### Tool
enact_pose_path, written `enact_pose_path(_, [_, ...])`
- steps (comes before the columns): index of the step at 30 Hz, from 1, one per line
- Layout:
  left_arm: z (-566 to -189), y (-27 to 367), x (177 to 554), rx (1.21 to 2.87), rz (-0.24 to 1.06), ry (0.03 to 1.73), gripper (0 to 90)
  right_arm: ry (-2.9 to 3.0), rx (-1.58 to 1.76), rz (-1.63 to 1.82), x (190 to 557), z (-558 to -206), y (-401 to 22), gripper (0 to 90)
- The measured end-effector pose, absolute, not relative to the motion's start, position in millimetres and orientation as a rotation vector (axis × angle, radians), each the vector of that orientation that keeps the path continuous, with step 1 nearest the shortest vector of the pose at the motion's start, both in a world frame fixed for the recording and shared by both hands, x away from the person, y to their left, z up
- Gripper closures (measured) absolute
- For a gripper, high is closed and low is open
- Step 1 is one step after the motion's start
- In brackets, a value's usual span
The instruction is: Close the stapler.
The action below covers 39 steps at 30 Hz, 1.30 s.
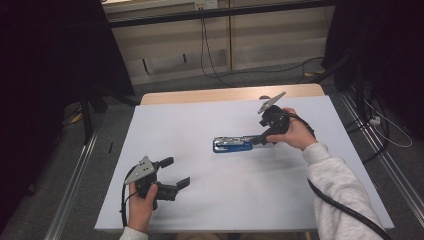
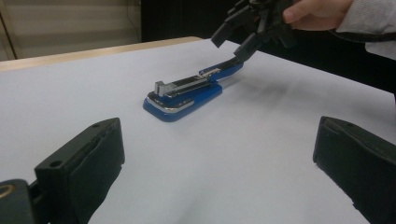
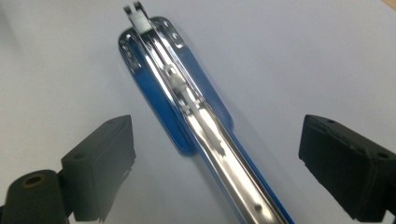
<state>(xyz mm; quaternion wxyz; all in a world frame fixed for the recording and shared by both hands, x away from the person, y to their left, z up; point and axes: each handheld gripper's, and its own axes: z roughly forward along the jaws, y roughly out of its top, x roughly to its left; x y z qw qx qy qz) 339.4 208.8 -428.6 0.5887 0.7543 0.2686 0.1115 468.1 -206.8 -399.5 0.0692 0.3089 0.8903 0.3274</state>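
Near the desk's (image 1: 165, 125) middle, toward its right edge, the high view showed a blue stapler (image 1: 232, 144) with the right gripper (image 1: 260, 140) at its rear end and the left gripper (image 1: 175, 172) idle by the near-left corner. In the left gripper view, its jaws stood wide, the stapler's (image 2: 184, 93) top swung open. The right gripper view showed wide jaws straddling the chrome magazine (image 3: 196, 107); closing on it seemed next.

left gripper (image 2: 219, 158): jaws wide apart, nothing between | blue stapler (image 2: 187, 93): on white desk (image 2: 261, 154), far of jaws | right gripper (image 2: 243, 30): far right, at stapler's raised far end (contact unclear), held by a hand (image 2: 313, 11)
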Motion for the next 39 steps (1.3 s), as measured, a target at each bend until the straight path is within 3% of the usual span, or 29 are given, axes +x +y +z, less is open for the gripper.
enact_pose_path(14, [-429,187,369,1.807,0.257,0.752,3.3,2.487,1.096,0.976,427,-415,-255,12.2])
enact_pose_path(19, [-429,177,380,1.834,0.273,0.765,4.1,2.429,1.155,1.008,415,-416,-267,20.4])
enact_pose_path(22, [-430,171,385,1.853,0.279,0.779,11.2,2.39,1.216,0.992,409,-422,-275,25.7])
enact_pose_path(25, [-431,166,392,1.874,0.28,0.809,13.0,2.369,1.232,0.993,406,-423,-277,29.0])
enact_pose_path(26, [-431,164,397,1.879,0.278,0.819,18.0,2.353,1.249,1.014,404,-424,-278,36.0])
enact_pose_path(27, [-431,164,397,1.879,0.278,0.819,22.2,2.353,1.249,1.014,404,-424,-278,36.0])
enact_pose_path(28, [-432,163,399,1.883,0.281,0.82,22.2,2.351,1.245,1.009,404,-425,-279,41.0])
enact_pose_path(29, [-432,162,401,1.878,0.293,0.832,30.2,2.344,1.246,0.98,403,-427,-280,47.7])
enact_pose_path(32, [-433,158,407,1.892,0.309,0.862,34.9,2.328,1.269,0.973,403,-430,-281,52.7])
enact_pose_path(34, [-435,155,411,1.895,0.306,0.865,43.1,2.321,1.275,0.949,402,-433,-280,59.9])
enact_pose_path(36, [-436,149,415,1.914,0.302,0.88,53.2,2.315,1.289,0.957,402,-435,-281,69.5])
enact_pose_path(37, [-438,145,421,1.943,0.284,0.874,60.6,2.309,1.289,0.98,402,-436,-282,80.2])
enact_pose_path(39, [-438,142,424,1.951,0.285,0.878,64.1,2.308,1.292,0.99,402,-436,-282,82.4])
